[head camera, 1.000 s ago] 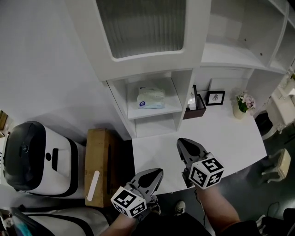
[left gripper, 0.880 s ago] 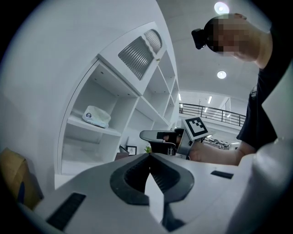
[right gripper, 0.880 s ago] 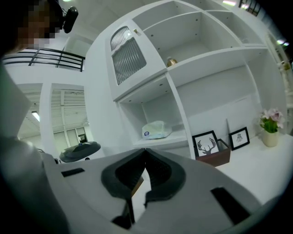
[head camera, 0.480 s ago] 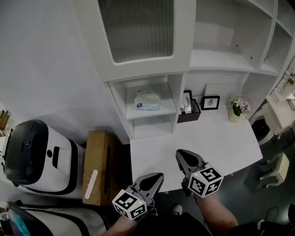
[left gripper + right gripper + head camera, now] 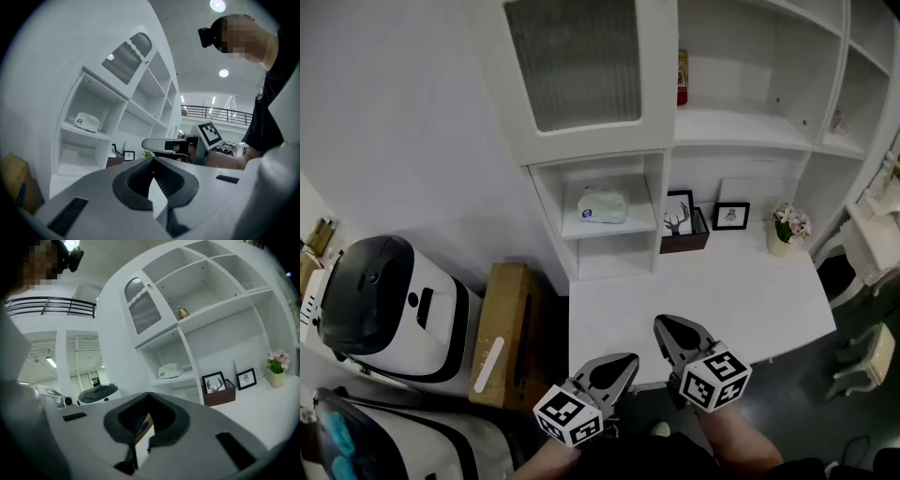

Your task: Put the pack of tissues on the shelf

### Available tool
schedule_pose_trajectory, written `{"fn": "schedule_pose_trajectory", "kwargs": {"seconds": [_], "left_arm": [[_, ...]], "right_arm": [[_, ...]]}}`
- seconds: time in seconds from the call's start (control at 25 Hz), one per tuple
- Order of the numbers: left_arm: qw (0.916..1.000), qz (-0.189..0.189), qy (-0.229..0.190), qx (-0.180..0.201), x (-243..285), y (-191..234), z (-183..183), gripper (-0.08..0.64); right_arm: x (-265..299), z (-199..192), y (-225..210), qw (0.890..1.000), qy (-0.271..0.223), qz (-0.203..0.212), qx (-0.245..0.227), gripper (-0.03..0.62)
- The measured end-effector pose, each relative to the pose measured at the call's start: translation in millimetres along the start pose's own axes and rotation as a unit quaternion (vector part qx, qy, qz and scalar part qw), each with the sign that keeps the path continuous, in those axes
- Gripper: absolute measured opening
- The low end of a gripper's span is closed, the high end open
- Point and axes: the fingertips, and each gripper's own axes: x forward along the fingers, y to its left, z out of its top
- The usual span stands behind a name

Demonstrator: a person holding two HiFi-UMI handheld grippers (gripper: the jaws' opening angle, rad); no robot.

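So, nearest first: the left gripper (image 5: 619,364) and right gripper (image 5: 668,328) both have their jaws pressed together with nothing in them, hanging by the near edge of the white surface (image 5: 722,281). Compared with a second ago they've backed off a bit, and the whole view has pulled away from the unit. Further back, the soft white pack of tissues (image 5: 602,205) lies on the white cubby shelf (image 5: 642,218), same spot as before, so I'd say the job's basically done.
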Motion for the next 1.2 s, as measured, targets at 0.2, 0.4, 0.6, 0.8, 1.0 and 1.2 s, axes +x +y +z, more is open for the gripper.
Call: {"fn": "schedule_pose_trajectory", "kwargs": {"seconds": [0.2,0.4,0.6,0.8,1.0,1.2], "left_arm": [[0.9999,0.010,0.003,0.002,2,-21,-8,0.005],[0.9997,0.025,-0.001,0.001,2,-42,-17,0.005],[0.9991,0.043,-0.006,0.001,-1,-64,-30,0.005],[0.9979,0.065,-0.004,-0.001,-12,-81,-39,0.005],[0.9964,0.085,0.002,-0.003,-25,-87,-43,0.005],[0.9960,0.089,0.006,-0.004,-30,-86,-43,0.005]], "right_arm": [[-23,-5,2,1.000,0.000,0.014,0.003,0.005],[-49,-14,5,0.999,0.008,0.032,0.002,0.005],[-72,-29,8,0.998,0.020,0.053,-0.002,0.005],[-88,-46,16,0.997,0.035,0.075,0.007,0.005],[-93,-59,27,0.994,0.048,0.095,0.019,0.004],[-95,-61,38,0.993,0.049,0.104,0.020,0.005]]}}
